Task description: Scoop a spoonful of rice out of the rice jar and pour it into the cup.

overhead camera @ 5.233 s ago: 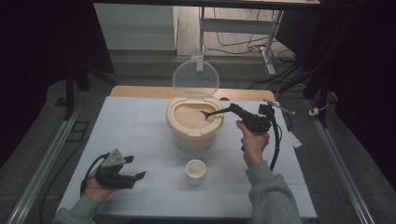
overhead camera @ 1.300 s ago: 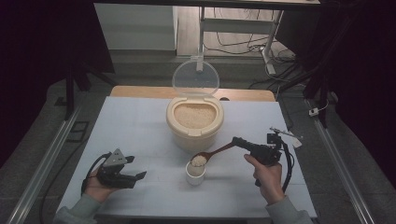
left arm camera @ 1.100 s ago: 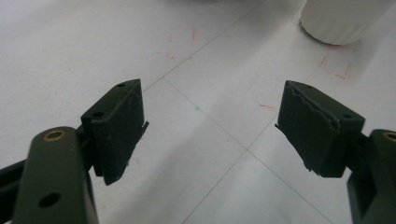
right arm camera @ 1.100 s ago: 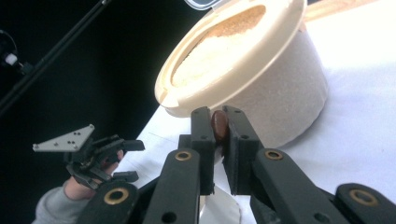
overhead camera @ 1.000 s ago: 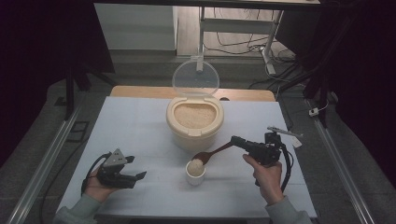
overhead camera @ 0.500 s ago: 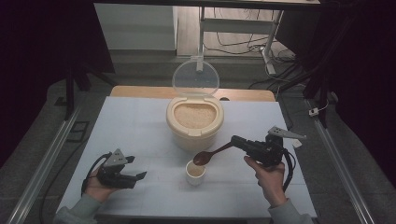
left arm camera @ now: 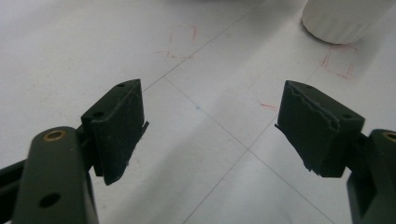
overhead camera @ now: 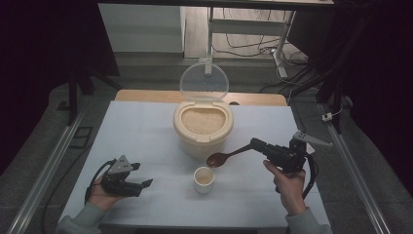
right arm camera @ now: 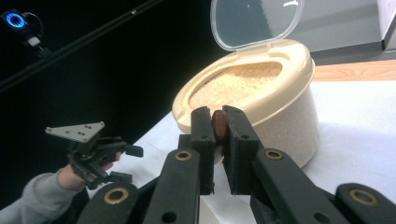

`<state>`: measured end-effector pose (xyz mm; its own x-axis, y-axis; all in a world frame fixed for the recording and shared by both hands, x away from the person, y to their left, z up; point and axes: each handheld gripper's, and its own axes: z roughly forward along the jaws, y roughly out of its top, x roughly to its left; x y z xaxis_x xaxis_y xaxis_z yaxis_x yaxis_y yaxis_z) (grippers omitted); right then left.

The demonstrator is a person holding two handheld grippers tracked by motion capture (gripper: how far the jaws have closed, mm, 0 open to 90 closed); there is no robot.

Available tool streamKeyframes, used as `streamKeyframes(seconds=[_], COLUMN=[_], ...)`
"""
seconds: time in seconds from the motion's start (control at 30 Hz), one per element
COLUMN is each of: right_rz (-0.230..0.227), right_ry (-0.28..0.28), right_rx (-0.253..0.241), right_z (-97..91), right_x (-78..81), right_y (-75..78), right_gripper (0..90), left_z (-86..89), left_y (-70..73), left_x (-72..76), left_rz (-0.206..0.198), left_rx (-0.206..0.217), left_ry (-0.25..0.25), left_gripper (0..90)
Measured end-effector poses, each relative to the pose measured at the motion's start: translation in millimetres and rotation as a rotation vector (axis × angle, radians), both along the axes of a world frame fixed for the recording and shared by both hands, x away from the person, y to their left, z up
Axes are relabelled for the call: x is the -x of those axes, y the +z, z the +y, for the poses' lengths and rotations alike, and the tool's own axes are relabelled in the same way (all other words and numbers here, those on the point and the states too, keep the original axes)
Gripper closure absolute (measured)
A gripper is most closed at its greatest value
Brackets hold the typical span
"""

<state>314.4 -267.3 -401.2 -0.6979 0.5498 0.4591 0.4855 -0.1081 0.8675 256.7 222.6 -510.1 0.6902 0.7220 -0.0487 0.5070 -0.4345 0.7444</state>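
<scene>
White tabletop [overhead camera: 146, 126] carries one cream container [overhead camera: 203, 127] of grain, its clear lid [overhead camera: 204, 81] raised. Two grippers: the left gripper [overhead camera: 139, 177] rests with jaws apart and empty; the right gripper [overhead camera: 255, 143] clamps one brown spoon [overhead camera: 220, 158], bowl just above one small white cup [overhead camera: 203, 179].

High cam looks forward and down on my rice tub [overhead camera: 203, 127]. Right gripper cam sits low and close, facing that tub [right arm camera: 261, 100]. Left cam points down at the table [left arm camera: 70, 56] near it.
</scene>
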Motion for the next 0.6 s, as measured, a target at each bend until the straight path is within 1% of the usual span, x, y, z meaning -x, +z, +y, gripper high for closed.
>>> streamKeyframes(seconds=[0.13, 0.37, 0.47, 0.53, 0.57, 0.6], right_rz=[-0.006, -0.014, -0.008, 0.0, 0.006, 0.006], right_ry=[0.002, 0.008, 0.003, 0.019, 0.027, 0.023], right_rx=[0.001, 0.039, 0.04, 0.039, 0.046, 0.061], right_z=[-6.2, -17.0, -24.5, -29.2, -30.9, -31.9], right_x=[2.4, 5.5, 7.6, 8.2, 9.0, 10.2], right_y=[2.3, 5.5, 6.5, 7.1, 7.6, 8.1], right_gripper=[83.0, 83.0, 82.9, 83.0, 83.0, 83.0], left_z=[-0.1, 0.4, 0.3, 0.5, 0.7, 0.9], left_y=[0.0, -0.3, -0.7, -0.6, -0.4, -0.1], left_x=[0.0, -0.5, -1.0, -0.6, -0.4, -0.2], left_rz=[0.0, 0.001, 0.002, 0.0, -0.001, -0.002], left_rx=[0.0, 0.002, -0.001, 0.0, -0.001, 0.0], left_ry=[0.001, -0.001, -0.003, -0.004, -0.004, -0.003], left_gripper=[22.5, 22.5, 22.5, 22.5, 22.5, 22.5])
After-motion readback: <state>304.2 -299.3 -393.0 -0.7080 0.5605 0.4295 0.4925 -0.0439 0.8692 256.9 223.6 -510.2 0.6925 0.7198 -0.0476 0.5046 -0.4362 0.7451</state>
